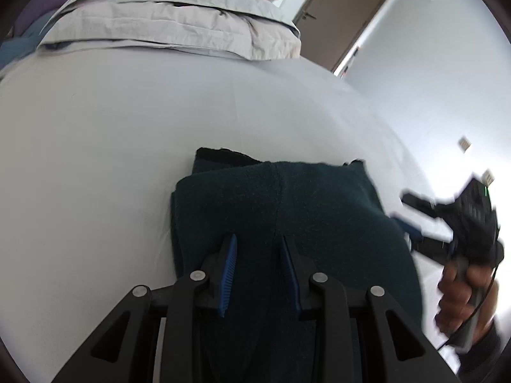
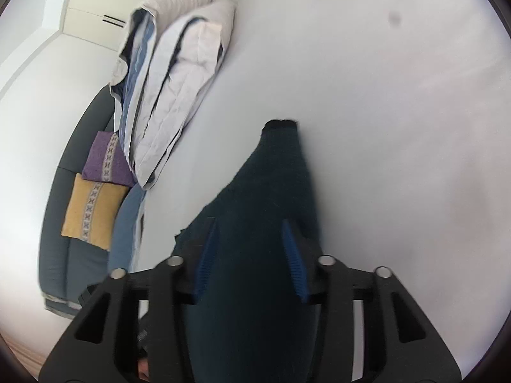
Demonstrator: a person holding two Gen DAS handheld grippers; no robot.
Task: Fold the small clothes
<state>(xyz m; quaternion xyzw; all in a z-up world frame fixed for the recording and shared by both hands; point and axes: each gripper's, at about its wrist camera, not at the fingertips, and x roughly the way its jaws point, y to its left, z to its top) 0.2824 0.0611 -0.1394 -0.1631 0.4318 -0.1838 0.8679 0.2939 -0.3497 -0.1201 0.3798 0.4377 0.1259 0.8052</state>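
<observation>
A dark green folded garment [image 1: 287, 204] lies flat on the white bed sheet [image 1: 111, 143]. My left gripper [image 1: 259, 237] hovers over its near part, blue pads apart with a clear gap and no cloth pinched: it is open. In the left wrist view my right gripper [image 1: 400, 207] is at the garment's right edge, held by a hand [image 1: 463, 296], its fingers spread. In the right wrist view the garment [image 2: 274, 166] stretches away between and below the right gripper [image 2: 249, 221], whose pads stand wide and do not press on it.
A folded pale duvet [image 1: 175, 22] is stacked at the far end of the bed. A brown door [image 1: 345, 9] is behind it. Beside the bed a grey sofa [image 2: 64, 255] carries a purple cushion [image 2: 107, 158] and a yellow cushion [image 2: 91, 210].
</observation>
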